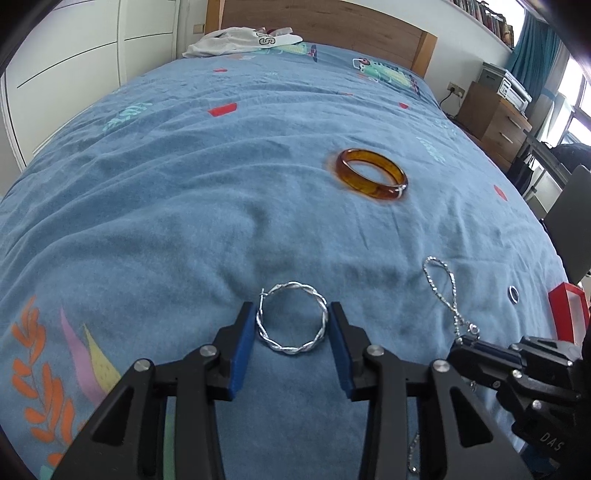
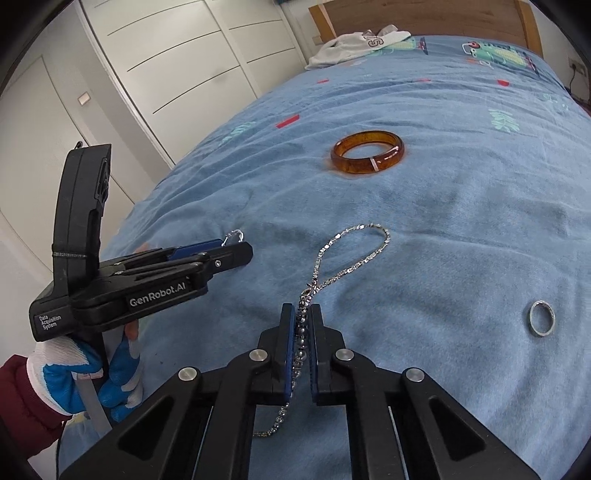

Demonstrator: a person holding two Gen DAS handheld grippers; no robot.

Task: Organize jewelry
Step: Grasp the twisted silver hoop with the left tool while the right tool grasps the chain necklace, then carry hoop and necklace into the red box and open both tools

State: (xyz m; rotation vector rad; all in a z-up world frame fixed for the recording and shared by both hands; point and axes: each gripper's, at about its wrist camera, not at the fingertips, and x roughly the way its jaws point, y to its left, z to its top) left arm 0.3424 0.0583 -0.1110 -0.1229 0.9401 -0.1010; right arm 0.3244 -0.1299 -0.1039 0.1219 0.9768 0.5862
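A twisted silver hoop earring (image 1: 291,319) lies on the blue bedspread (image 1: 207,206) between the blue pads of my left gripper (image 1: 292,314); the jaws stand open on either side of it, close to its edges. My right gripper (image 2: 301,314) is shut on a silver chain (image 2: 347,258), whose loop lies on the bed ahead and whose tail hangs behind the pads. The chain (image 1: 441,284) and right gripper (image 1: 476,347) also show in the left wrist view. An amber bangle (image 1: 373,179) (image 2: 367,151) lies farther up the bed. A small silver ring (image 2: 542,318) (image 1: 513,294) lies to the right.
A red box (image 1: 567,314) sits at the bed's right edge. White clothing (image 1: 240,40) lies by the wooden headboard (image 1: 332,26). White wardrobe doors (image 2: 166,66) stand left of the bed. A wooden drawer unit (image 1: 491,114) stands at the right.
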